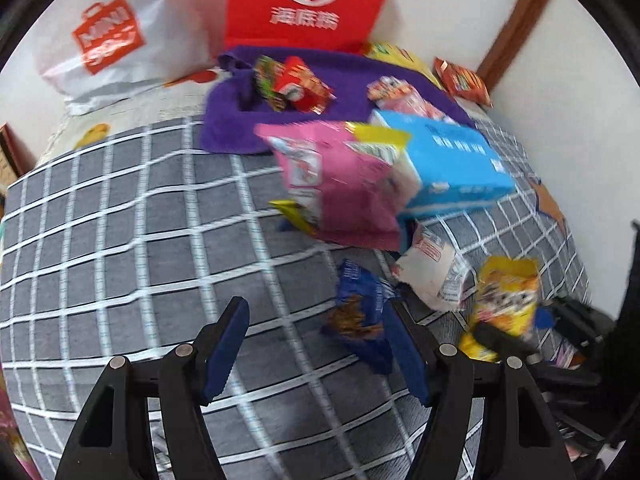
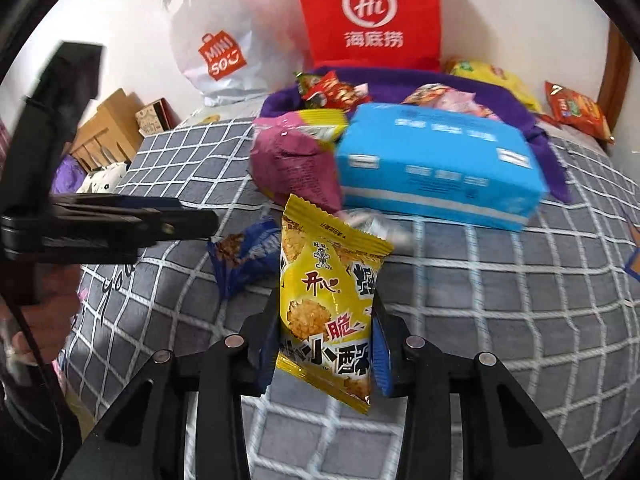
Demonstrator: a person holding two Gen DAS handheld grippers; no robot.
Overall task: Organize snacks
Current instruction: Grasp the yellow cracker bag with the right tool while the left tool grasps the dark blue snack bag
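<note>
My right gripper [image 2: 324,312] is shut on a yellow snack packet [image 2: 324,280], which stands upright between the blue pads above a grey checked blanket [image 2: 500,320]. In the left wrist view the same yellow packet [image 1: 508,292] shows at the right. My left gripper [image 1: 316,312] is open just over the blanket [image 1: 140,240]. A dark blue snack packet [image 1: 360,312] lies on the blanket against its right finger. A pink bag [image 1: 344,192], a blue box [image 1: 452,160] and a white packet [image 1: 432,268] lie beyond it.
A purple towel [image 1: 236,120] at the back holds several small red snacks [image 1: 296,84]. Behind it a red paper bag [image 1: 308,0] and a white plastic bag [image 1: 112,48] stand against the wall. An orange packet [image 1: 464,80] lies in the corner. Cardboard boxes [image 2: 116,128] sit left of the bed.
</note>
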